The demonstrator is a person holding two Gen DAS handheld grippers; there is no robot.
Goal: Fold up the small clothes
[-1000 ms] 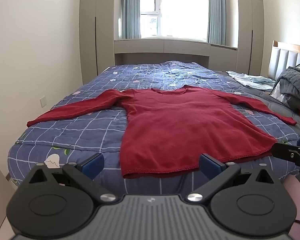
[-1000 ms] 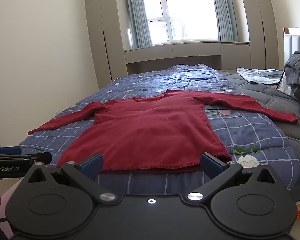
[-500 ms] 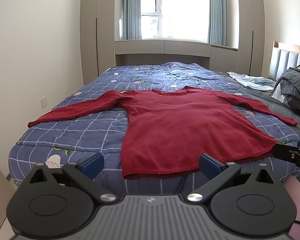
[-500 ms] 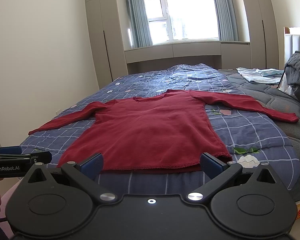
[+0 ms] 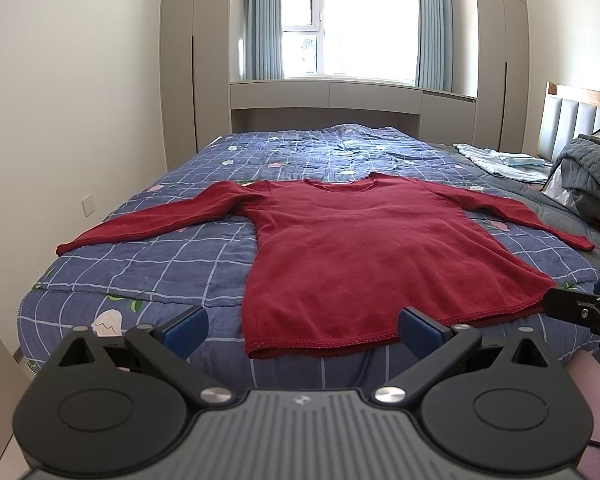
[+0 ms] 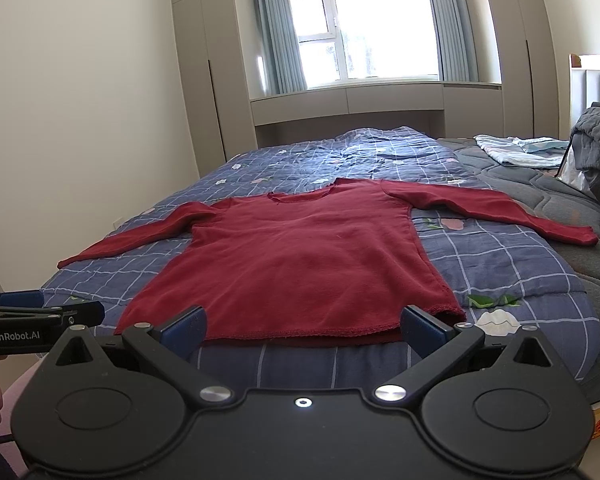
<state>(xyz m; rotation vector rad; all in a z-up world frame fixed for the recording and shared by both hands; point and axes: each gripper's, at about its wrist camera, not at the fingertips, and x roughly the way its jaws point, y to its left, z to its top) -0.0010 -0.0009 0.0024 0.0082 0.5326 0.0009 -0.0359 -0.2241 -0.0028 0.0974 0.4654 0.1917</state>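
Note:
A dark red long-sleeved top [image 5: 364, 256] [image 6: 300, 268] lies flat on the bed, front up, both sleeves spread sideways, hem toward me. My left gripper [image 5: 304, 330] hovers open just short of the hem's left part, nothing between its blue pads. My right gripper [image 6: 304, 328] is open too, in front of the hem's middle and right part. Each gripper shows at the edge of the other's view: the right one [image 5: 580, 312], the left one [image 6: 32, 312]. Neither touches the cloth.
The bed carries a blue checked quilt [image 5: 148, 272]. A grey folded blanket [image 5: 588, 176] and light blue clothes [image 5: 504, 160] lie near the headboard at right. A white wall with a socket [image 5: 88, 205] runs along the left. Wardrobes and a window stand behind.
Both cameras have tilted up very slightly; the top sits a little lower in view. The top and the open jaws are unchanged.

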